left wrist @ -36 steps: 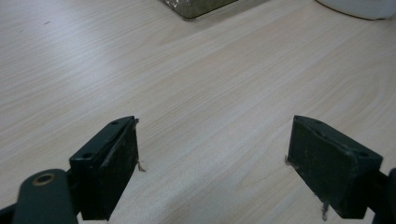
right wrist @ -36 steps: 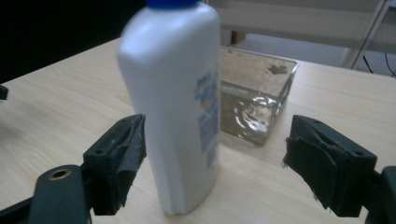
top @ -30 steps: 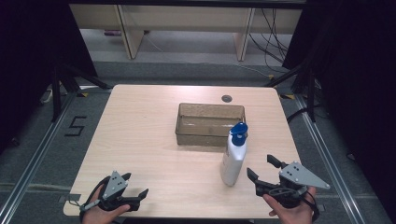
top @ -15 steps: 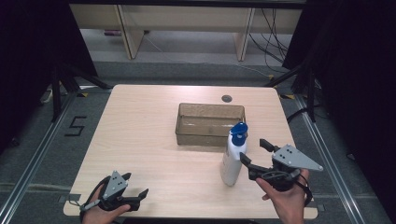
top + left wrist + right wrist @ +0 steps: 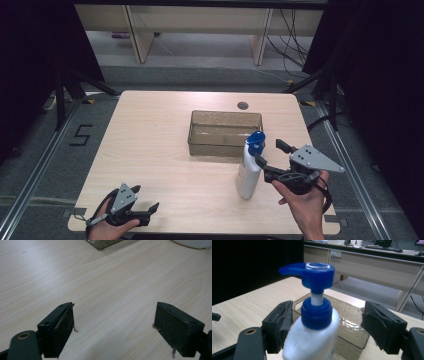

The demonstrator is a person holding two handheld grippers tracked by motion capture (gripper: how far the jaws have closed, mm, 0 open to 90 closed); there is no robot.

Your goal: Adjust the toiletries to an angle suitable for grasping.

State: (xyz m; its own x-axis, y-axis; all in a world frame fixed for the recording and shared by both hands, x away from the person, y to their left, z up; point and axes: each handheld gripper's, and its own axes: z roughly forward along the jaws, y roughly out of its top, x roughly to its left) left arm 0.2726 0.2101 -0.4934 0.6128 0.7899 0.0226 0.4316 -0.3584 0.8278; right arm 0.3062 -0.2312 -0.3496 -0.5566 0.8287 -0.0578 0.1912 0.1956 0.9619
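A white pump bottle (image 5: 248, 174) with a blue pump head (image 5: 256, 140) stands upright on the wooden table, just in front of a clear brownish bin (image 5: 216, 149). My right gripper (image 5: 270, 153) is open at the bottle's right side, level with its shoulder. In the right gripper view the bottle (image 5: 312, 342) stands between the open jaws, close to the left one, with its blue pump head (image 5: 312, 272) above them. My left gripper (image 5: 145, 198) rests open near the table's front left corner, and nothing lies between its fingers (image 5: 61, 327).
The bin looks empty and sits at the table's middle, behind the bottle (image 5: 352, 332). A round cable hole (image 5: 243, 105) lies near the far edge. Bare tabletop (image 5: 150, 150) spreads across the left half. Desks and cables stand beyond the table.
My right gripper has risen and moved left and forward until its open jaws stand around the bottle's upper part. The left gripper and the bottle have stayed put.
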